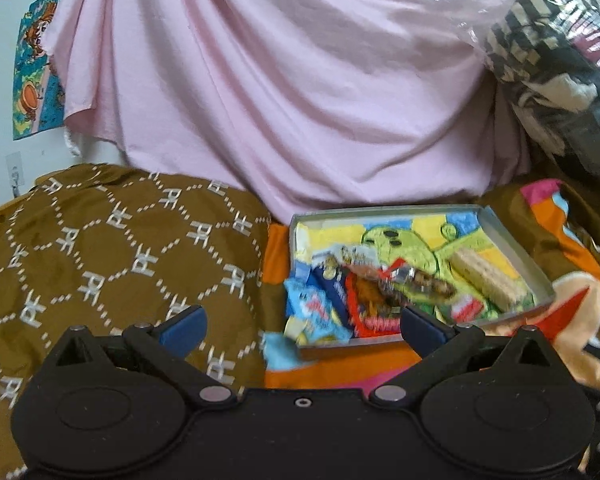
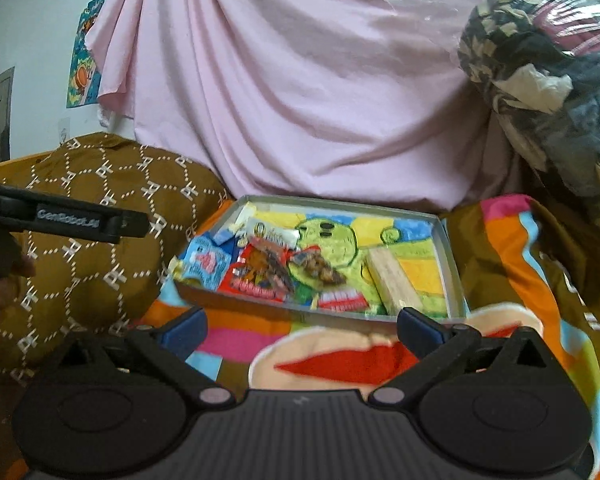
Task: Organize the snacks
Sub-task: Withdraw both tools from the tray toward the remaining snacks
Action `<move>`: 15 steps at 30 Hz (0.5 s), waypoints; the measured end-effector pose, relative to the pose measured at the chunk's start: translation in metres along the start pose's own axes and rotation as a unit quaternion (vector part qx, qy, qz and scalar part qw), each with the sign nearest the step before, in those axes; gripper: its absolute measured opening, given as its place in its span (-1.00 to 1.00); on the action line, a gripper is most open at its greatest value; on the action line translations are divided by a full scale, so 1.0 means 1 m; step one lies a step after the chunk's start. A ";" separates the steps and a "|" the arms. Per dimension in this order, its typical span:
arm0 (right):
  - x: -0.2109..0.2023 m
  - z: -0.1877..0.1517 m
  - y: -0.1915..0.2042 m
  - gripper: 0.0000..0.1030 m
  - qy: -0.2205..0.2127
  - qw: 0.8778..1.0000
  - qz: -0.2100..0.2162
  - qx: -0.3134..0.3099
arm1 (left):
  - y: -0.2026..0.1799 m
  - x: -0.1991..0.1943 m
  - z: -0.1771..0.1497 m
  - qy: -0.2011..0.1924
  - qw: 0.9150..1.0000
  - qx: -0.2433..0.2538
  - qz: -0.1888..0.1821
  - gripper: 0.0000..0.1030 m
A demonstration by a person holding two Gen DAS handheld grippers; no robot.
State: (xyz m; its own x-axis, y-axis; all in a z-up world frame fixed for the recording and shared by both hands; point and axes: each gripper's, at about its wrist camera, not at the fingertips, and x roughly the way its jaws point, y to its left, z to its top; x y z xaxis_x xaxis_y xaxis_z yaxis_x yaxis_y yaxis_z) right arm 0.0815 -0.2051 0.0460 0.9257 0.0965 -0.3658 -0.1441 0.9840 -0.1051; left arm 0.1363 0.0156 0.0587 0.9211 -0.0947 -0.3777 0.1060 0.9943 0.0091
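Left wrist view: my left claw and right claw hang spread, empty; snacks sit corralled in the tray.

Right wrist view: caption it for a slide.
Open right gripper faces a tray of snack packets on a colourful blanket.

1. Soft, even daylight; no hard shadows.
2. Glare on the plastic wrap at upper right.
3. Motion blur smears the snacks; fisheye bending and dark corners at the edges.
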 end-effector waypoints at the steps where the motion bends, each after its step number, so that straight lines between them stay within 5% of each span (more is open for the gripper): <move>1: -0.006 -0.004 0.000 0.99 0.001 1.000 0.001 0.000 | 0.002 -0.007 -0.006 0.002 1.000 0.003 0.002 0.99; 9: -0.039 -0.038 0.005 0.99 0.028 1.000 0.008 -0.005 | 0.015 -0.041 -0.042 0.034 0.999 0.013 0.013 0.99; 15: -0.038 -0.059 0.014 0.99 0.083 0.996 0.033 0.001 | 0.015 -0.040 -0.072 0.116 0.993 0.036 0.011 0.99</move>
State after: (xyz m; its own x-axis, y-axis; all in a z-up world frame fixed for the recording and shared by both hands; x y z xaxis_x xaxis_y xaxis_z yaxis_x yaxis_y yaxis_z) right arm 0.0235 -0.2041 0.0041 0.8440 0.1353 -0.5190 -0.2022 0.9765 -0.0742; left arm 0.0743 0.0379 0.0071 0.8136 -0.0511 -0.5791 0.1211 0.9892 0.0828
